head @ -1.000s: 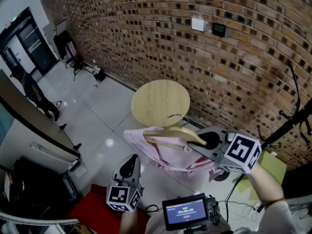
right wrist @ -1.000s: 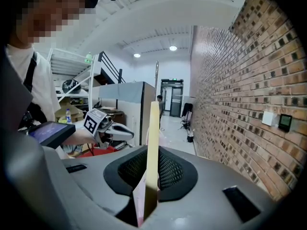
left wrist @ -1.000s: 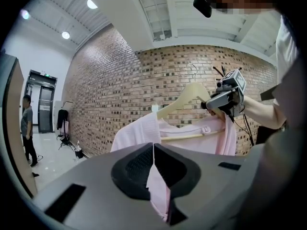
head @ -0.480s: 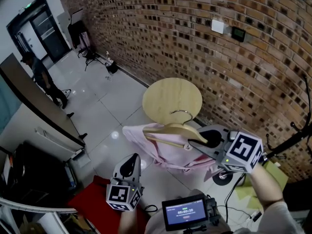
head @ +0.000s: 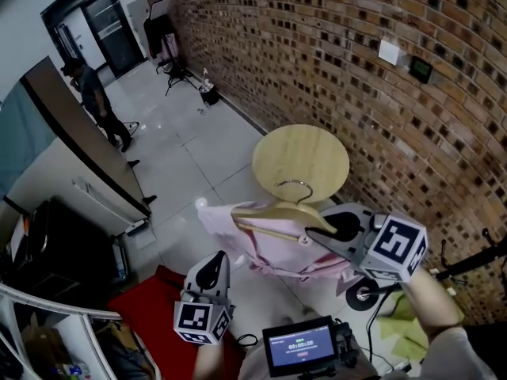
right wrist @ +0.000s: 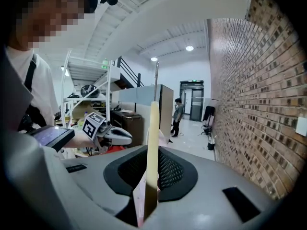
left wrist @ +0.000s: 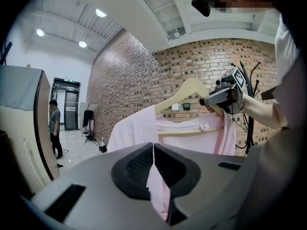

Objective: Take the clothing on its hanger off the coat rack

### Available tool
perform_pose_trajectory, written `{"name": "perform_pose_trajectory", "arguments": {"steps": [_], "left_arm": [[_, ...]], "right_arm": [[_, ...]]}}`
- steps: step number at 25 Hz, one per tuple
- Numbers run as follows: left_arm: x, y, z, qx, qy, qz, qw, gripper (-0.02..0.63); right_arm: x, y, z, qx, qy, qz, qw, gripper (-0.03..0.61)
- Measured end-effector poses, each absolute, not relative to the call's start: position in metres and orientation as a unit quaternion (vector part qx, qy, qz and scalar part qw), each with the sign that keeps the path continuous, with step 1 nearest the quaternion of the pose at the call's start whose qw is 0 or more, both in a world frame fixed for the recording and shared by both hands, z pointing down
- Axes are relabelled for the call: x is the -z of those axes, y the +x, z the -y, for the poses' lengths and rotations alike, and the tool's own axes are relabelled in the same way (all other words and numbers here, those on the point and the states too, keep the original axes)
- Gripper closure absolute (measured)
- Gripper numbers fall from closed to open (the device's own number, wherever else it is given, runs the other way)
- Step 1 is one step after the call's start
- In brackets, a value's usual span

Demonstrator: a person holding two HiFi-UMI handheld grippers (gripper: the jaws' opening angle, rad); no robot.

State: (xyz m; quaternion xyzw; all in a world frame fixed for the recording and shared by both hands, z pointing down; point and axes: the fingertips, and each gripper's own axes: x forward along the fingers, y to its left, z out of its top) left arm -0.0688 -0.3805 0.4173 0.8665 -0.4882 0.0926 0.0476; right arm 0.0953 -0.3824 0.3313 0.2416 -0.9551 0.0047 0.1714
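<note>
A wooden hanger [head: 281,214] with a metal hook carries a pale pink garment [head: 273,252]. My right gripper [head: 318,232] is shut on the hanger's right arm and holds it in the air, away from the black coat rack [head: 475,258]. In the right gripper view the hanger's arm [right wrist: 152,138] stands edge-on between the closed pads. My left gripper [head: 212,261] sits lower left, apart from the garment, jaws shut with nothing in them. In the left gripper view the garment [left wrist: 192,138] hangs some way ahead, beyond the left gripper [left wrist: 153,150].
A round wooden table [head: 301,161] stands by the brick wall [head: 333,62], just beyond the hanger. A person [head: 97,101] stands far off near a door. A counter [head: 79,157] runs along the left, something red [head: 146,327] lies low left, and a small screen [head: 299,345] sits at the bottom.
The scene has slid right: the coat rack has drifted to the frame's right edge, and the table and doorway have come closer to centre. Both grippers keep their places and grips.
</note>
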Motion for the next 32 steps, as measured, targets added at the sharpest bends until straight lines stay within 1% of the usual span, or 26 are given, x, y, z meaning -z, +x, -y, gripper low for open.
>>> {"name": "perform_pose_trajectory", "arguments": {"steps": [15, 19, 22, 26, 29, 32], "left_arm": [[-0.391, -0.083, 0.34, -0.082, 0.814, 0.573, 0.058, 0.601], [-0.39, -0.093, 0.326, -0.078, 0.8, 0.591, 0.061, 0.601], [-0.388, -0.092, 0.319, -0.075, 0.791, 0.605, 0.061, 0.601], [-0.39, -0.095, 0.309, -0.078, 0.779, 0.619, 0.067, 0.601], [-0.39, -0.103, 0.301, -0.078, 0.77, 0.63, 0.069, 0.601], [-0.391, -0.104, 0.296, -0.074, 0.764, 0.637, 0.065, 0.601]], "right_arm": [[-0.308, 0.084, 0.373, 0.019, 0.16, 0.972, 0.169, 0.545], [-0.307, 0.076, 0.367, 0.024, 0.138, 0.974, 0.178, 0.545], [-0.302, 0.073, 0.367, 0.031, 0.123, 0.978, 0.163, 0.545], [-0.303, 0.071, 0.362, 0.028, 0.106, 0.98, 0.169, 0.545], [-0.3, 0.061, 0.361, 0.03, 0.096, 0.983, 0.154, 0.545], [-0.298, 0.06, 0.361, 0.035, 0.089, 0.984, 0.153, 0.545]]}}
